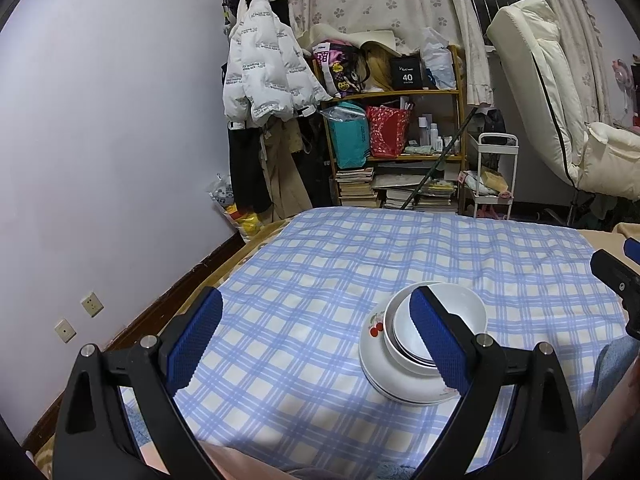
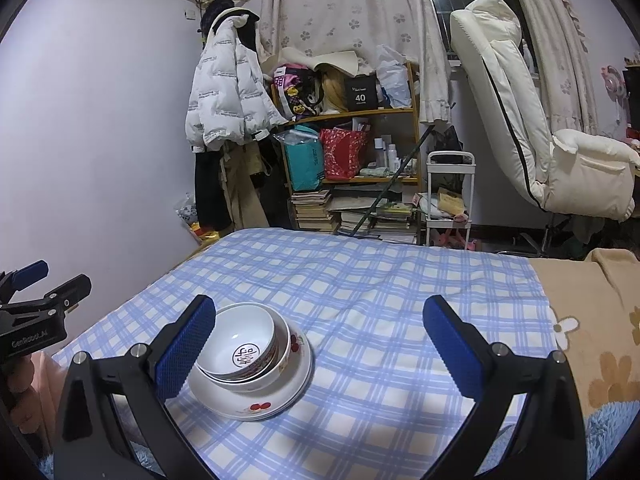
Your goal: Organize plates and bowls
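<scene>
White plates with cherry prints lie stacked on the blue checked cloth. Two white bowls sit nested on top of them, the inner one with a dark round mark inside. The stack also shows in the left wrist view. My left gripper is open and empty, its right finger in front of the bowls. My right gripper is open and empty, its left finger beside the stack. Neither touches the dishes.
A shelf of books and bags and a white cart stand beyond the far edge. A white jacket hangs at the wall. A beige blanket lies right of the cloth. A cream chair stands at right.
</scene>
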